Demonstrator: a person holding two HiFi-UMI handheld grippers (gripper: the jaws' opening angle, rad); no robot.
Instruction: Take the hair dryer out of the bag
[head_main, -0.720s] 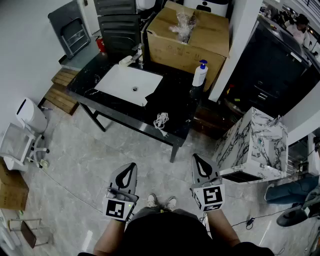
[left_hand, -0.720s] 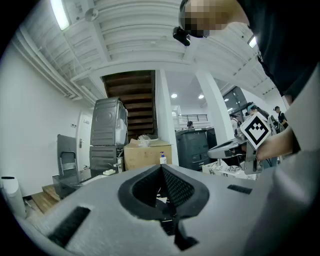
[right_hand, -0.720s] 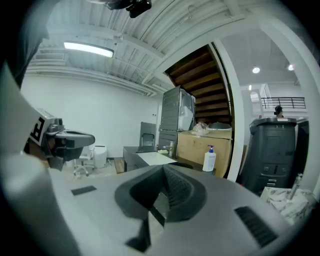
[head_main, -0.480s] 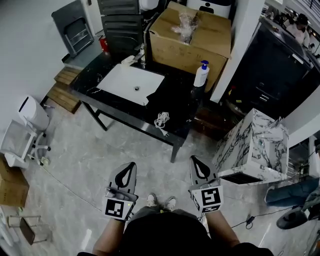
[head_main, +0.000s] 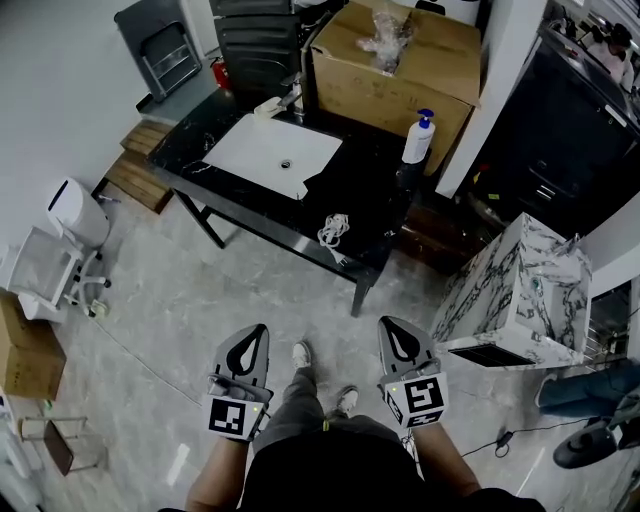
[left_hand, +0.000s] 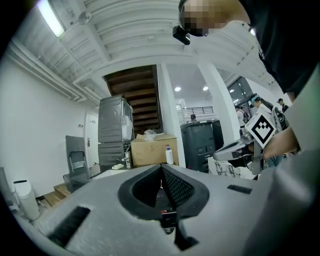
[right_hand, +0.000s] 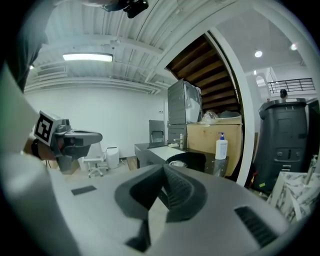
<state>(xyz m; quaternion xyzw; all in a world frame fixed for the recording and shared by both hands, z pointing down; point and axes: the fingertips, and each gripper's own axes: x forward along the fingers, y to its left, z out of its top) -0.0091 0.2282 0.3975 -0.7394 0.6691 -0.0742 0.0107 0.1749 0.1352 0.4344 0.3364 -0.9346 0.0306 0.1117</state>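
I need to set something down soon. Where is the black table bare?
The black table is bare between the white basin and the pump bottle, behind the coiled cable. The cardboard box crowds the back edge.

Two grippers (head_main: 256, 336) (head_main: 391, 329), one black table (head_main: 372, 212), one pump bottle (head_main: 417, 138), one coiled white cable (head_main: 335, 229)

A black table (head_main: 372, 198) stands on a grey marbled floor (head_main: 170, 310). Behind the table sits a big cardboard box (head_main: 392, 100). Left of the table are a white wall (head_main: 60, 80) and a white chair (head_main: 45, 275), and right of it a marble-patterned cabinet (head_main: 520, 290).
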